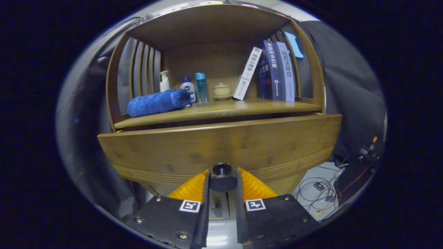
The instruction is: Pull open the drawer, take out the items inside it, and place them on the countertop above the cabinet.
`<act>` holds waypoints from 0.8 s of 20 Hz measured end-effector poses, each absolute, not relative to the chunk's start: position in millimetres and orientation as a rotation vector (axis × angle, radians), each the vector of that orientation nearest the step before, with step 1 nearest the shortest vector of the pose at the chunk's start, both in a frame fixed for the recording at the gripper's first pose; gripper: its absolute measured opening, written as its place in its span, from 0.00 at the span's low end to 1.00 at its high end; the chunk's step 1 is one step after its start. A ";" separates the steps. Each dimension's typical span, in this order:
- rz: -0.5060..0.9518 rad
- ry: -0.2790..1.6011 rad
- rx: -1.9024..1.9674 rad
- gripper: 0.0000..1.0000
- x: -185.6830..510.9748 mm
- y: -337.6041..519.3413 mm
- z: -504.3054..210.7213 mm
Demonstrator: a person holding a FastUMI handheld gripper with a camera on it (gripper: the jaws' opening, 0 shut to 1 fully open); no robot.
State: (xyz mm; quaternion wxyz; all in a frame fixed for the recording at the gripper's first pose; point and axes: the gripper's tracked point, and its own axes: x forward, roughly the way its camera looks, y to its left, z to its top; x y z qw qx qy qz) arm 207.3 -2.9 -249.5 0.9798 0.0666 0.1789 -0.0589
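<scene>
We saw the gripper (223,178) low in the middle of the picture, with its two fingers (204,183) standing on either side of a dark round knob (222,178). The fingers were close together and looked like they were pressing the knob from both sides. Each finger carried a small black and white square tag near its base.

The knob sat on the front of the wooden drawer (221,145), which spread wide across the middle of the picture. The drawer front stood forward from the cabinet, but we could not see inside it, so we could not tell what it held.

Above the drawer was the countertop (221,109), a wooden shelf inside a curved wooden frame. On its left side lay a rolled blue towel (157,102). Behind the towel stood a white pump bottle (164,81), then a white bottle with a dark cap (188,88), then a tall blue bottle (201,87). The labels on the bottles were too small for us to read. Near the middle sat a small pale pot with a lid (221,90) on a saucer.

To the upper right stood some books (275,71). One white book (246,73) leaned to the side, touching the others. Their spines had Chinese writing.

At the lower right, thin wires (320,192) lay on the floor.
</scene>
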 end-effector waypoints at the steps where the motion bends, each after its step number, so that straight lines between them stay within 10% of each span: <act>1: -0.126 0.363 0.140 0.33 199.6 -2.9 -249.2; 16: -0.186 0.415 0.186 0.33 109.6 0.0 -249.2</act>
